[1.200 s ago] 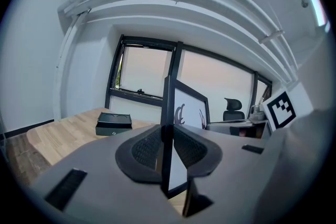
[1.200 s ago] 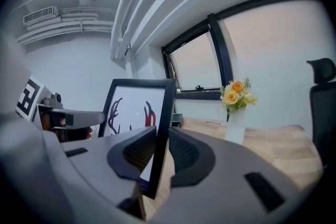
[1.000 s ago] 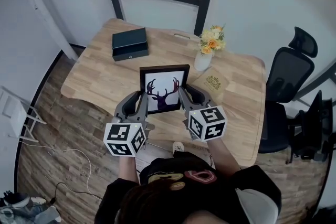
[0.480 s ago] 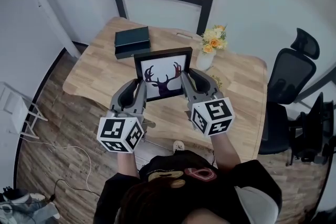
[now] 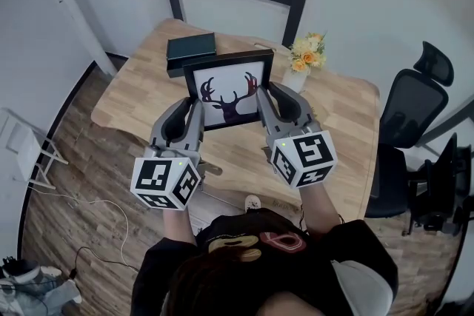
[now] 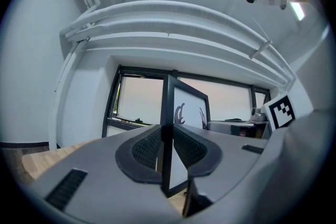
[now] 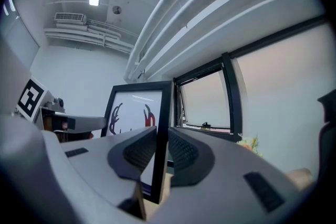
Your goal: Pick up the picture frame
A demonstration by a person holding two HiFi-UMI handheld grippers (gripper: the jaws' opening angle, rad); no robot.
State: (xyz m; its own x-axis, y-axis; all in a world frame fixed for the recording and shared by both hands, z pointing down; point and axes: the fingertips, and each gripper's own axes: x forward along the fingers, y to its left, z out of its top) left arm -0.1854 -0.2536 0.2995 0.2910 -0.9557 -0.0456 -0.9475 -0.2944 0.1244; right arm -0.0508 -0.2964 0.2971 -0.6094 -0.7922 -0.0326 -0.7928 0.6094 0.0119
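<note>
Grippers clamp the picture frame [image 5: 226,89] from both sides, one on each vertical edge. The left gripper [image 5: 190,106] has its jaws narrowed onto the frame's left edge. In the left gripper view the thin black moulding stands edge-on between the two ribbed pads, both pressing against it. The right gripper [image 5: 265,96] does the same on the frame's right edge, with its pads close together and the black edge pinched between them. Neither gripper touches anything other than the frame.

The frame is held upright, clear of the wooden counter [image 5: 337,126], with its picture facing the person. The picture is a dark antlered deer head on white.

Beyond the frame's upper left corner a black box [image 5: 190,49] lies on the counter, partly hidden by the frame's top edge. Just past the frame's upper right corner stands a white vase of yellow flowers [image 5: 307,55]. Well off to the frame's right, beside the counter, is a black office chair [image 5: 407,118].
</note>
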